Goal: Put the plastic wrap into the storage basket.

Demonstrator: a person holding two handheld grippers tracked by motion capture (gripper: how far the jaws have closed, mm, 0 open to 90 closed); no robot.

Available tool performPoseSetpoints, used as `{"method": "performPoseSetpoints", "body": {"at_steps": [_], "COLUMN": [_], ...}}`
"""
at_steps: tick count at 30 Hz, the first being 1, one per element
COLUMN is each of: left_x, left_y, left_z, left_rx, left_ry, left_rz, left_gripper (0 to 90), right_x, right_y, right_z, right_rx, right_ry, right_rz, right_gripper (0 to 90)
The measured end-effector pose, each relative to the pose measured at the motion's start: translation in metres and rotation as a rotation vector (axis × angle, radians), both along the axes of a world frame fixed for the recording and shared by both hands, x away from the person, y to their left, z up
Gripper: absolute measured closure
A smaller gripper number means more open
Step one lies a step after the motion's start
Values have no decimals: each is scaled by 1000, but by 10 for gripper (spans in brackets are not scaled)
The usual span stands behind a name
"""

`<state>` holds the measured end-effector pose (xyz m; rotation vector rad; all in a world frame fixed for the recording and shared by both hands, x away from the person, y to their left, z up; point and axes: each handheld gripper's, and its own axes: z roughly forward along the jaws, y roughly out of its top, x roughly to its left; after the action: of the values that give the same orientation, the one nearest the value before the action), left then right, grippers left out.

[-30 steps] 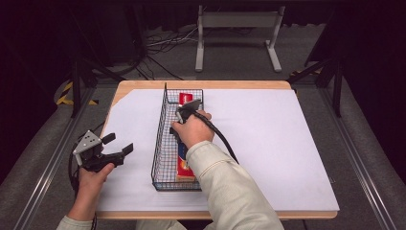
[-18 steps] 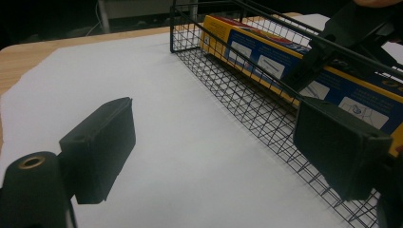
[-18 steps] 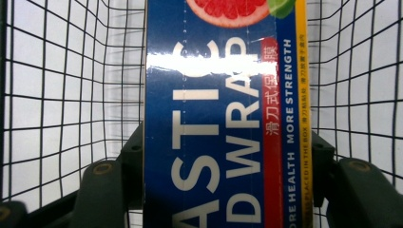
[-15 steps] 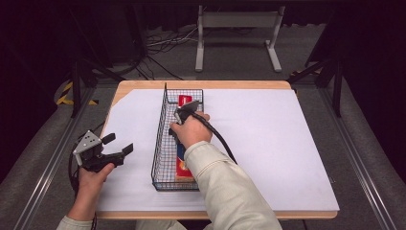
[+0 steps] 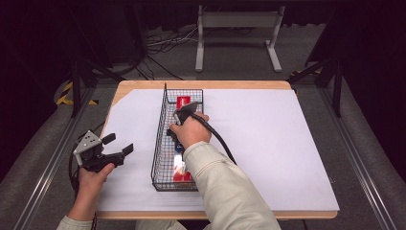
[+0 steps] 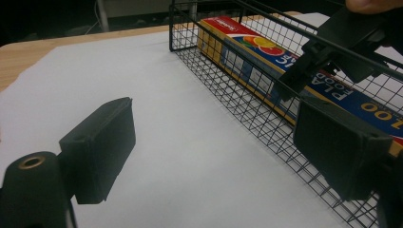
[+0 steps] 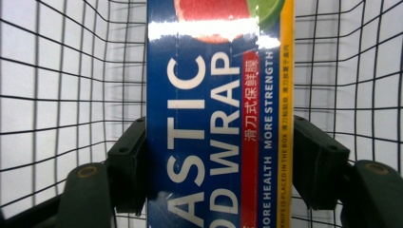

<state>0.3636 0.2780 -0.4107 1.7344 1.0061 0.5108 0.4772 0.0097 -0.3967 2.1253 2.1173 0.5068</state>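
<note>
Blue-and-red plastic wrap box [image 7: 218, 123] lies lengthwise in the black wire basket [image 5: 160, 139] on the white-covered table [image 5: 268, 143]. Reaching down into the basket, the right gripper [image 5: 176, 136] has its jaws pressed against the box's two long sides. Over at nine o'clock, well clear of the basket, the left gripper [image 5: 120, 144] hangs spread wide, holding nothing.

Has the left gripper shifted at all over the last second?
No. The left gripper sits in the same spot left of the wire basket, at the table's left edge.
</note>
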Motion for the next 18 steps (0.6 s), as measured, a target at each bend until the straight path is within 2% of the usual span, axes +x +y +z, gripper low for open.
{"method": "performPoseSetpoints", "body": {"at_steps": [5,10,12,14,16,18], "left_x": [0,0,0,0,0,0], "left_y": [1,0,0,1,1,0], "left_z": [1,1,0,0,0,1], "left_rx": [-1,2,0,-3,1,-1], "left_ry": [-2,-3,-1,-2,-3,-4], "left_rz": [4,1,3,4,3,5], "left_gripper": [147,146,146,146,146,146], "right_x": [0,0,-1,-4,-6,-7], "right_y": [-2,-3,-3,-3,-3,-5], "right_z": [3,9,13,18,25,29], "right_rx": [15,47,54,45,53,50], "right_ry": [-5,-28,-36,-52,-92,-105], "right_rz": [5,3,6,11,15,29], "right_gripper": [320,304,256,245,246,244]}}
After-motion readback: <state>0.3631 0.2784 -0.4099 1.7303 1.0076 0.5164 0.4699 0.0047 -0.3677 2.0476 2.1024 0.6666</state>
